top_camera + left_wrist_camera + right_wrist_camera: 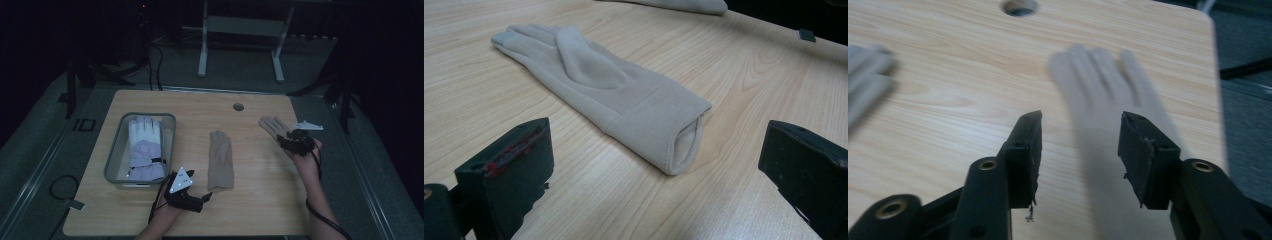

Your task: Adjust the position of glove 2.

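Observation:
A beige glove (221, 160) lies flat in the middle of the wooden table (260, 200), cuff toward me. My left gripper (202, 197) rests near the front edge, open, its jaws wide on either side of the cuff (684, 145) without touching it. A second beige glove (272, 125) lies at the right, fingers spread away from me. My right gripper (289, 139) hovers over its cuff end. In the right gripper view that glove (1098, 80) is blurred and runs between the half-open jaws (1080, 145), whose pads do not press on it.
A grey bin (114, 160) at the left holds a white and lilac ski glove (145, 147). A round cable hole (238, 106) sits near the table's far edge. Cables trail from both grippers. A desk frame stands on the floor beyond.

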